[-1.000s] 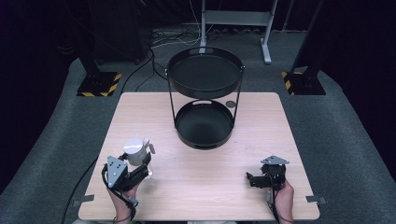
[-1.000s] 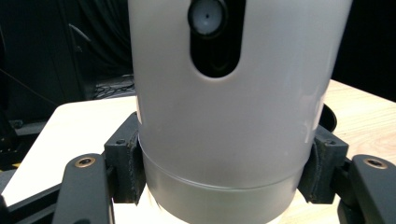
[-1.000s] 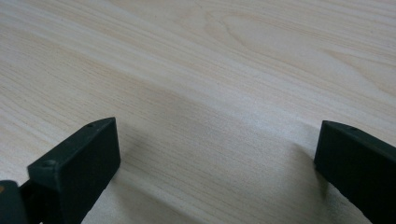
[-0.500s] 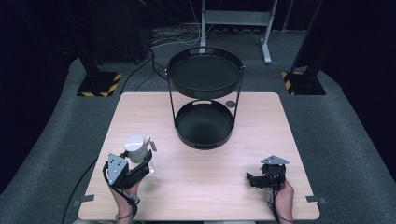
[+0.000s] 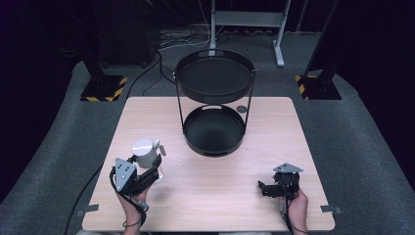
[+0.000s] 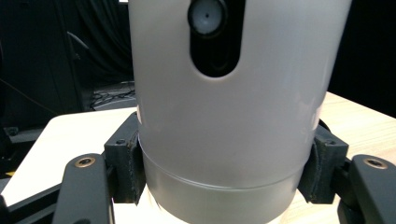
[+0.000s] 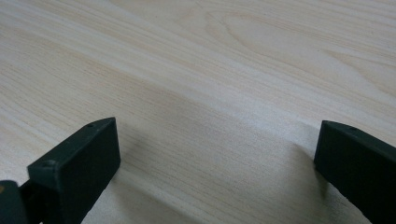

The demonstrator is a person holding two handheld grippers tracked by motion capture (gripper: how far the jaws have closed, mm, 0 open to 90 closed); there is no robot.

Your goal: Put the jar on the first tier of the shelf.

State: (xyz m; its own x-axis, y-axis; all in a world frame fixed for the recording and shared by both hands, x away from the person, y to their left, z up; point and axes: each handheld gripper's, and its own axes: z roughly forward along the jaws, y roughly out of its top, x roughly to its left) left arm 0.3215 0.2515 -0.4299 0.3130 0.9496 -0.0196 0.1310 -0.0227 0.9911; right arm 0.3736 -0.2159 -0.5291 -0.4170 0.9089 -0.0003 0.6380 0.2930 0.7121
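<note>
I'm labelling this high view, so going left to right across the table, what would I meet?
Left gripper shut on the white cylindrical container → black two-tier tray stand at the middle → right gripper, jaws open over bare wooden table.

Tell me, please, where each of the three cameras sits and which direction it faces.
High view: above the table's near edge, facing forward and down; shows forearms, left hand-held gripper, right hand-held gripper, black two-tier round metal tray stand.
Left gripper view: on that gripper, facing the clamped white plastic cylinder.
Right gripper view: faces down at the pale wooden table between open jaws.
Shared: cylinder and table also appear in the high view.
</note>
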